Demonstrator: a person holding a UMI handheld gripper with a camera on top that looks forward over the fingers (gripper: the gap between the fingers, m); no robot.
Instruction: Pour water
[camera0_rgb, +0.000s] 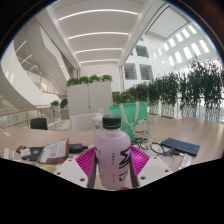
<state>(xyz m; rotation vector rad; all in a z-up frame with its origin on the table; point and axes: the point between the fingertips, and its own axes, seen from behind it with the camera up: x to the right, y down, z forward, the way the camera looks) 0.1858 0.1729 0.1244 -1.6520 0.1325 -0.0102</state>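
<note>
my jaws are closed on the bottle, one pink pad pressed against its left side and the other against its right, so the bottle sits upright between them and fills the near middle of my view. the bottle has a white cap and a pale body wrapped in a pink and white label. whether its base touches the worktop or hangs just above it i cannot tell, since the bottle's lower end is hidden behind my fingers.

the worktop is light in colour and spreads out to both sides beyond the bottle. on the far right lies a dark flat device, with a tangle of dark cable between it and the bottle. on the left are some papers and a small dark object i cannot make out, and a small red item lies just left of the bottle.

beyond the worktop stands a white cabinet topped with green plants, more leafy plants line the right, and a dark chair is on the far left. above is a bright ceiling with long strip lights.
</note>
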